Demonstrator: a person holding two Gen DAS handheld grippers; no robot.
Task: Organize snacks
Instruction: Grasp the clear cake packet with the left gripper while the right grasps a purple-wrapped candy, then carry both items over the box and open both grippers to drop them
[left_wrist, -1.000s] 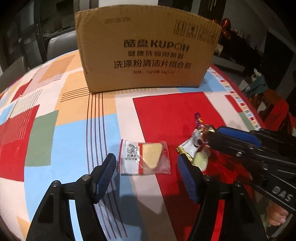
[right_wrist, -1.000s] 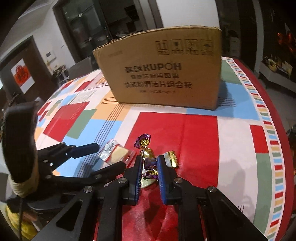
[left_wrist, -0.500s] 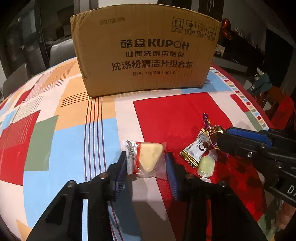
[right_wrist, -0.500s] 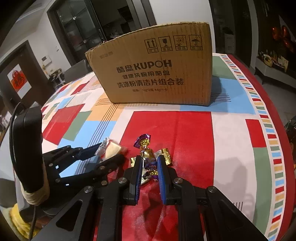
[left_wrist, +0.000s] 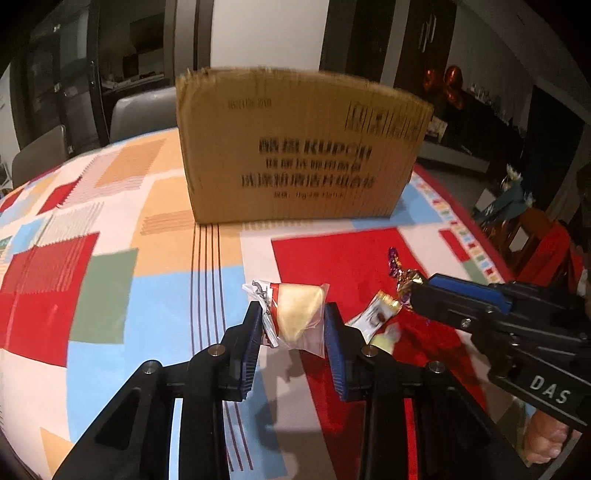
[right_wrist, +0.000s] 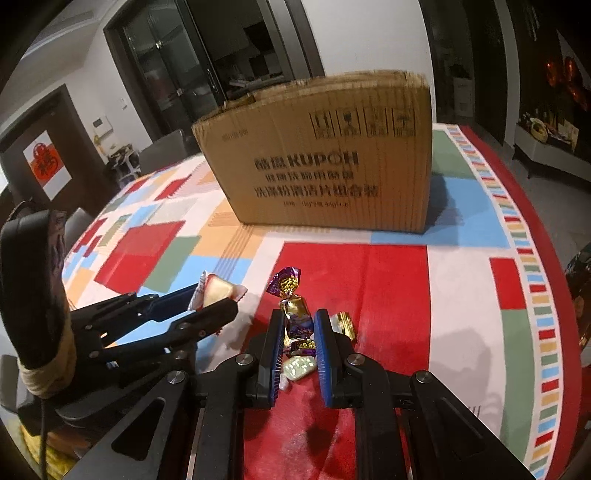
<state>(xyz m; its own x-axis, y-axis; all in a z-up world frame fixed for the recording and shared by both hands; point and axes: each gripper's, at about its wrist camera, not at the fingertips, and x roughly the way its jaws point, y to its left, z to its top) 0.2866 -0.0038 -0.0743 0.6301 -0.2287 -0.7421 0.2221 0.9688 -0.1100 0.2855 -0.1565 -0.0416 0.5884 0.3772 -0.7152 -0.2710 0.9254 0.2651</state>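
Observation:
My left gripper (left_wrist: 292, 325) is shut on a clear-wrapped yellow cake packet (left_wrist: 295, 314) and holds it above the tablecloth; it also shows in the right wrist view (right_wrist: 216, 291). My right gripper (right_wrist: 299, 332) is shut on a purple-and-gold wrapped candy (right_wrist: 293, 306), lifted off the table; the candy also shows in the left wrist view (left_wrist: 400, 273). A white-and-gold sachet (left_wrist: 375, 317) and a pale green candy (right_wrist: 299, 367) lie on the red patch below. A brown cardboard box (right_wrist: 325, 158) stands at the back of the table.
The round table has a colourful patchwork cloth (left_wrist: 110, 258). Grey chairs (left_wrist: 140, 110) stand behind the table on the left. A red-draped chair (left_wrist: 546, 243) is at the right edge. The table rim curves away on the right (right_wrist: 546, 258).
My left gripper closed on the cake packet and lifted it off the cloth. My right gripper rose with the purple candy. Both views moved up and toward the box.

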